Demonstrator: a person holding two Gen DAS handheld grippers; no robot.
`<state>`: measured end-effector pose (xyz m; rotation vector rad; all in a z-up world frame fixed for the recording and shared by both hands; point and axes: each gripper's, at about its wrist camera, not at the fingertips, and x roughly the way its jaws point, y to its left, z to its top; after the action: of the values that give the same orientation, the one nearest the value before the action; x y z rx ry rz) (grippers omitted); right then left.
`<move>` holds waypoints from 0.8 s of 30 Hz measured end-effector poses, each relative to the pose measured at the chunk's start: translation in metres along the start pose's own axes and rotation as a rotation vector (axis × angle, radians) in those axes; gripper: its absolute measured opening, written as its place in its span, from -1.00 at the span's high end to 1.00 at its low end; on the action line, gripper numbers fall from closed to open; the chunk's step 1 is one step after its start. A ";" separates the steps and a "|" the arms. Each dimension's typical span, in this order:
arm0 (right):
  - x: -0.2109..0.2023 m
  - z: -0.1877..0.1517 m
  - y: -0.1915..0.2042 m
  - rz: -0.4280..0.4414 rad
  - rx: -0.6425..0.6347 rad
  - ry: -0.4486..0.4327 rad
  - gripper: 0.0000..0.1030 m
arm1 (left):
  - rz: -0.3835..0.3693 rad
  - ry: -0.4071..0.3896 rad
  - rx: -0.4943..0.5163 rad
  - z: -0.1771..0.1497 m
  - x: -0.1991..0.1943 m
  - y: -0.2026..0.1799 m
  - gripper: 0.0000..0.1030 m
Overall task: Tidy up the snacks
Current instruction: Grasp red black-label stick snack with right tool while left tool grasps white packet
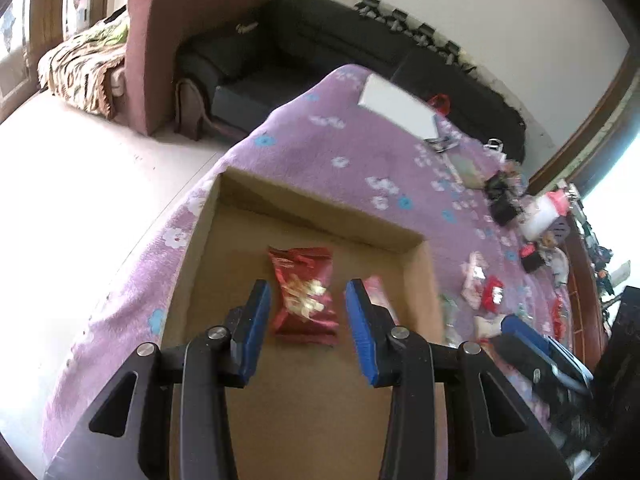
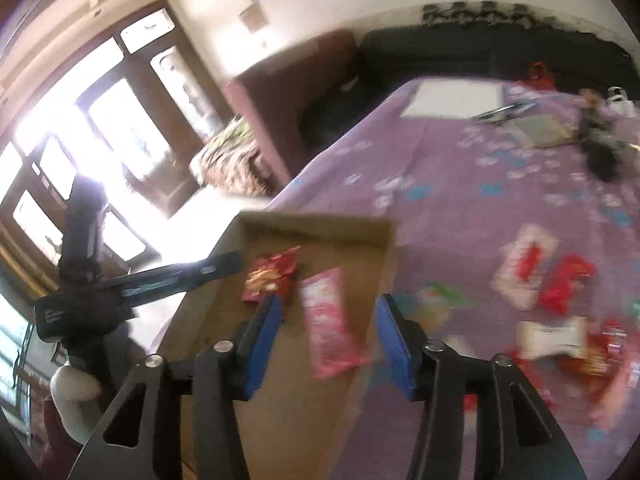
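**Status: two packets in the box, loose snacks lie to the right**

I have both tongs released, jaws spread wide and gripping nothing. The left tongs (image 1: 307, 322) hover over the cardboard box (image 1: 320, 216), which sits on the purple floral tabletop (image 1: 320, 152). The red snack packet (image 1: 304, 292) lies flat on the box floor directly between and beyond the left jaws, its long axis running away from me. The pink snack packet (image 2: 328, 320) appears between the jaws of the right tongs (image 2: 326, 338); motion blur prevents me from telling whether it rests on the box floor or is dropping, but no pad touches it.

The remaining loose snacks (image 2: 548, 280) lie scattered on the tabletop outside the box, to the right of its right wall. I judge the right tongs nearer to them. The next pick therefore calls for a rightward move by the right tongs, with the jaws aligned across a packet's short axis.
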<state>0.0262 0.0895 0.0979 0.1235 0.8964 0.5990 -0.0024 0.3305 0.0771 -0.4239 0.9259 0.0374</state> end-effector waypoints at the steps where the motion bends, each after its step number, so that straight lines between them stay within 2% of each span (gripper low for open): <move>1: -0.009 -0.002 -0.012 -0.024 0.013 -0.007 -0.06 | -0.015 -0.007 0.010 -0.003 -0.006 -0.006 0.28; 3: -0.021 -0.009 -0.039 -0.084 0.038 -0.008 -0.06 | -0.042 -0.015 0.027 -0.007 -0.013 -0.019 0.24; 5: -0.025 -0.019 -0.058 -0.124 0.053 0.022 -0.10 | -0.086 -0.023 0.049 -0.014 -0.019 -0.035 -0.04; 9: -0.013 -0.043 -0.078 -0.175 0.058 0.097 -0.10 | -0.137 -0.001 0.101 -0.026 -0.018 -0.068 -0.06; 13: 0.006 -0.055 -0.078 -0.207 0.020 0.120 -0.09 | -0.181 0.051 0.142 -0.038 -0.009 -0.098 -0.05; 16: 0.016 -0.057 -0.080 -0.227 0.025 0.137 0.03 | -0.191 0.086 0.152 -0.045 -0.001 -0.116 -0.05; 17: 0.015 -0.057 -0.081 -0.240 0.025 0.121 0.21 | -0.193 0.097 0.157 -0.048 0.002 -0.122 -0.05; 20: 0.008 -0.059 -0.091 -0.258 0.059 0.125 0.58 | -0.195 0.119 0.179 -0.056 0.009 -0.139 -0.05; 24: -0.016 -0.075 -0.110 -0.291 0.126 0.113 0.58 | -0.168 0.145 0.238 -0.065 0.025 -0.166 -0.05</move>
<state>0.0099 -0.0214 0.0245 0.0714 1.0399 0.2803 -0.0021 0.1500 0.0797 -0.2838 1.0209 -0.2578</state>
